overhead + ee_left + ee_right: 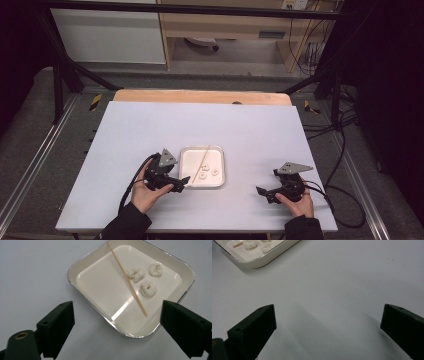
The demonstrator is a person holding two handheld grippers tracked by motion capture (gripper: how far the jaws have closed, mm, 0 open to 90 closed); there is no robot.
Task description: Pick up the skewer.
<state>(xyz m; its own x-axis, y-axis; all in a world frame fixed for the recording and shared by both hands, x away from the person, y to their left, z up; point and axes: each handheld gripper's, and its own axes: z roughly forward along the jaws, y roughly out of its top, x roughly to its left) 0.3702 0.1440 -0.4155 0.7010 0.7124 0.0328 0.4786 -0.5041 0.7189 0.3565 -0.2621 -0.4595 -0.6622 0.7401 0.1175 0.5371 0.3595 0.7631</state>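
Two grippers rest low over the white desk point(150, 125), each held in a hand that comes in from the near edge. The left hand point(145, 192) cups the left gripper point(117, 322) from below and angles it toward the tray point(222, 167); its fingers point(57, 327) are spread wide with nothing between them, and the tray's near corner lies just ahead of the gap. The right hand point(299, 202) holds the right gripper point(327, 327) well apart from the tray, pointing back toward it across bare desk; its fingers point(254, 330) are likewise spread wide and hold nothing.

The tray is a shallow cream dish with a metal rim, sitting between the two grippers and nearer the left one. A thin wooden skewer point(126, 277) lies in it, its long axis running from the far rim to a near end that rests on the tray floor, just ahead of the left gripper's fingers. Three small white ring-shaped pieces point(148, 288) lie beyond the skewer, one of them touching it.

In the right gripper view the tray is cut off at the top left corner, and what the pieces are made of cannot be told.
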